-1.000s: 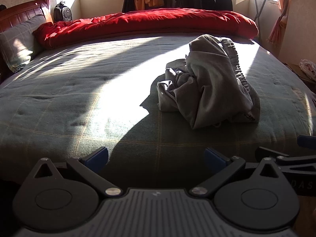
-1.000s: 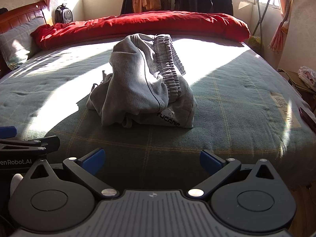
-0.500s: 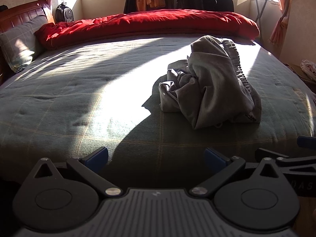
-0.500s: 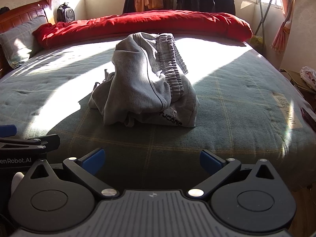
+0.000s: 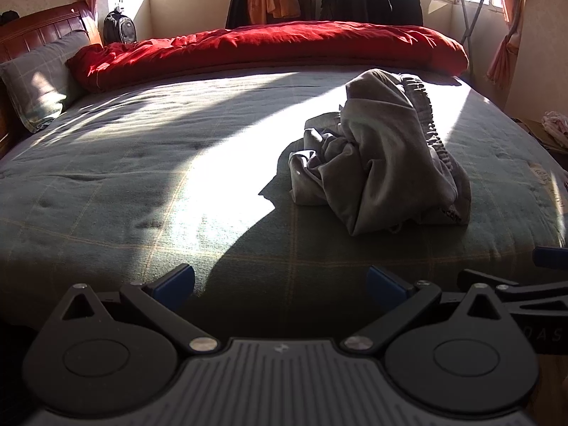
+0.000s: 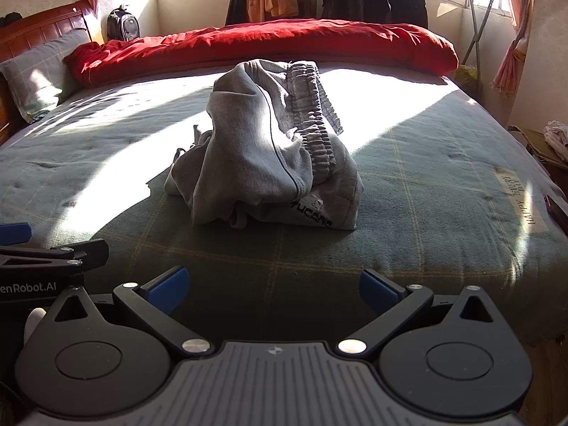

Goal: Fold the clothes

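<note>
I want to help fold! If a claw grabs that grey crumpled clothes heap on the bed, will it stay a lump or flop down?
The grey garment will probably flop: it lies in soft, loose folds. Lifted at one spot, the rest likely dangles and unrolls. Its ribbed elastic waistband looks thicker, so it may give the firmest hold. Both claws, left and right, are open and apart from it.

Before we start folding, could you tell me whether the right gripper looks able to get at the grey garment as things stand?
Probably yes: the right gripper is open and faces the grey garment head-on, with only bare bedspread between them.
</note>
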Demonstrator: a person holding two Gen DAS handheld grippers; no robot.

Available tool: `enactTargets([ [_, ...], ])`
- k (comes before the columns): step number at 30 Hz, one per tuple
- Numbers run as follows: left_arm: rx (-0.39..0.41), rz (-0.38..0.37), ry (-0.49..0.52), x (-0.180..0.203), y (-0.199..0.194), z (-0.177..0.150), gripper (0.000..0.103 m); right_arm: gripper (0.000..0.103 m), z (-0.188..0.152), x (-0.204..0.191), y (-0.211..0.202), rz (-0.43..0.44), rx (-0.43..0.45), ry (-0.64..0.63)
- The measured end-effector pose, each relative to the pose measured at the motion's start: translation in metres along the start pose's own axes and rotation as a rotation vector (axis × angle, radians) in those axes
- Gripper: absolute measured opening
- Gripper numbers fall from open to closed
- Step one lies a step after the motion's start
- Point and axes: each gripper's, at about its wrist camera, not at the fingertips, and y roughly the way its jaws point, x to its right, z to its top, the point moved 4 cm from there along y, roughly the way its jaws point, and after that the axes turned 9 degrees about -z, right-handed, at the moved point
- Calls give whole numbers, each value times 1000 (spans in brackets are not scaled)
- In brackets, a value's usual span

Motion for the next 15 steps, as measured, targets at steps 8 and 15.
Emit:
enactTargets([
  [8, -2, 1, 9, 6, -1, 1, 102, 103, 0, 5, -3, 12, 9, 10],
  [15, 7, -10, 13, 7, 0, 2, 102, 103, 1, 7, -2, 14, 10, 15],
])
